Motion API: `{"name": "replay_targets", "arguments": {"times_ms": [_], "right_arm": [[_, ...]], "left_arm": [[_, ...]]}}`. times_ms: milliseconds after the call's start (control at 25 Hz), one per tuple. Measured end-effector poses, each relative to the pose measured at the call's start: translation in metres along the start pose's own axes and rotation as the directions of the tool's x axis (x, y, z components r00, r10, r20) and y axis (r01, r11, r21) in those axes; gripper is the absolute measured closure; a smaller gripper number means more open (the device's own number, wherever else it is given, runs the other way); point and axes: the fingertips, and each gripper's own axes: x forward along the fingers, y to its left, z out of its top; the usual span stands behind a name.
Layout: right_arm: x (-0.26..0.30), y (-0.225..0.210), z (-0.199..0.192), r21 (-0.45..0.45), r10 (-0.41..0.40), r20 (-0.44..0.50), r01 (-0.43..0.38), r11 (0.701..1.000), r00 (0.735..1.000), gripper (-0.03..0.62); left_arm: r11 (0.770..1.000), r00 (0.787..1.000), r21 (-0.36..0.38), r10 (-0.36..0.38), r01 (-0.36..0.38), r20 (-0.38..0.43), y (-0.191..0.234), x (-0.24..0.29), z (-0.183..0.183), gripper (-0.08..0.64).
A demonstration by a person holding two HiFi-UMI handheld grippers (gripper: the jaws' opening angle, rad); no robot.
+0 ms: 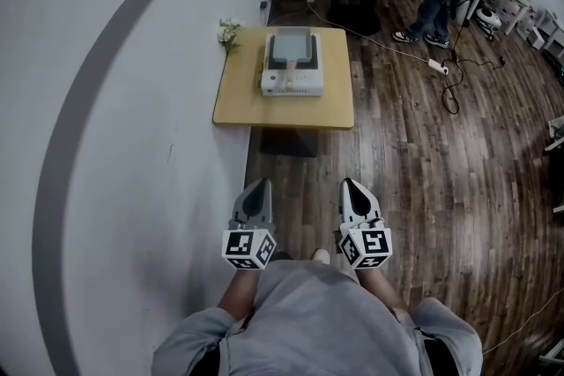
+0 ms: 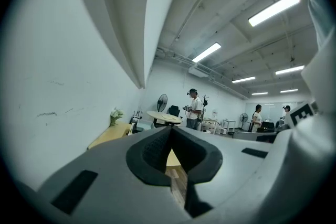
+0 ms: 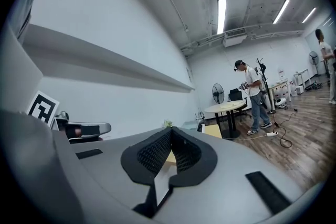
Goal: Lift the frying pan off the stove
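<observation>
grey square frying pan (image 1: 292, 46) atop white stove (image 1: 292, 85), handle aimed back between clenched, empty left hand-held gripper (image 1: 256, 186) and right hand-held gripper (image 1: 351, 185), both well short of the stove.

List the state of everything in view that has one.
left tool: shut, empty, well short of the wooden table.
right tool: shut, empty, level with the left tool.
frying pan: resting on the stove, not yet lifted, untouched.
stove: standing on the wooden table; on or off cannot be told.
</observation>
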Motion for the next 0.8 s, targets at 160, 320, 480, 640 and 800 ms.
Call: {"name": "replay_targets", "arguments": {"times_ms": [160, 320, 480, 640, 800], "right_arm": [[-0.008, -0.012, -0.007, 0.013, 0.012, -0.02, -0.012, 1.0, 1.0, 0.594], [-0.005, -0.015, -0.014, 0.027, 0.027, -0.032, -0.026, 0.999, 0.999, 0.594], [0.002, -0.015, -0.014, 0.03, 0.042, -0.04, -0.041, 0.999, 0.998, 0.594], [0.019, -0.019, -0.008, 0.029, 0.036, -0.033, -0.035, 0.999, 0.999, 0.594], [0.041, -0.023, -0.001, 0.011, 0.026, -0.031, -0.025, 1.0, 0.999, 0.594]], "left_arm": [[1.0, 1.0, -0.007, 0.02, -0.02, -0.018, -0.015, -0.007, -0.013, 0.558], [1.0, 0.998, -0.006, 0.026, -0.027, -0.048, -0.021, -0.008, -0.025, 0.558], [0.999, 0.998, -0.002, 0.036, -0.036, -0.045, -0.019, -0.002, -0.021, 0.558], [1.0, 0.999, 0.001, 0.028, -0.028, -0.035, -0.013, 0.015, -0.014, 0.558], [1.0, 1.0, -0.007, 0.019, -0.019, -0.025, 0.001, 0.039, -0.009, 0.558]]}}
